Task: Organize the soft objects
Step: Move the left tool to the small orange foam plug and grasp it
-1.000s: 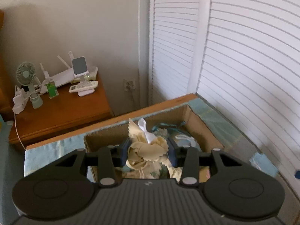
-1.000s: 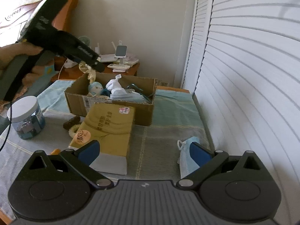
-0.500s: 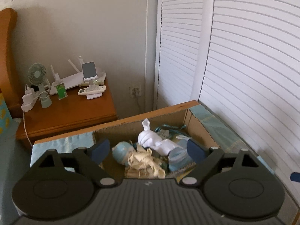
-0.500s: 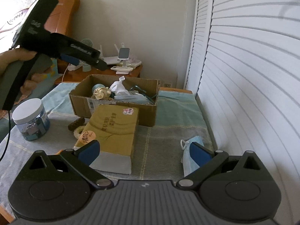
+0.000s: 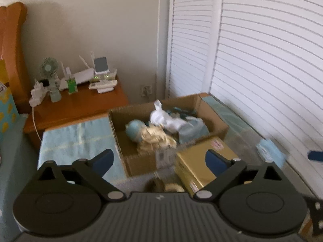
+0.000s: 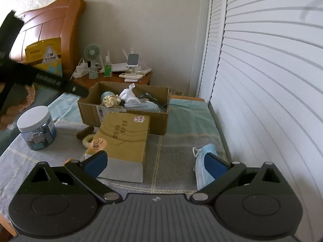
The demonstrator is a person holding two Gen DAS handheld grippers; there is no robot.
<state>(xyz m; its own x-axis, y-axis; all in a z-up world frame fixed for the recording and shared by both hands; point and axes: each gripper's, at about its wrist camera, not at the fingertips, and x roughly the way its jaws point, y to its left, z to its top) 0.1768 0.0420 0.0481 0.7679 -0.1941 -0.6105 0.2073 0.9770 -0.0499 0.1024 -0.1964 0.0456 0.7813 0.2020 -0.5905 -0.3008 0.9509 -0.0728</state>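
At the far left of the right wrist view the left gripper point(image 6: 80, 91) hangs beside the cardboard box point(image 6: 125, 115); its jaws have just been opening and now stand wide with nothing between them. Nearer on the left stands a white-lidded jar point(image 6: 36, 128), and beside it lie a dark scrunchie point(image 6: 85, 131) and a pale ring-shaped scrunchie point(image 6: 88, 140), both touching the tan tissue pack point(image 6: 123, 135), whose printed Chinese characters and round sticker I cannot read with confidence. Inside the box a cream ruffled cloth point(image 6: 110, 100) sits among a white sock point(image 6: 128, 95) and bluish fabric; all of these look light, limp and easy to pinch at any fold. To the right, on the checked cover point(image 6: 173, 145), lies a blue face mask point(image 6: 201, 167), just beside one finger of the right gripper point(image 6: 155, 162), which is spread and empty. The mask should be featherlight and floppy, best gripped across its pleated middle rather than by a thin ear loop.
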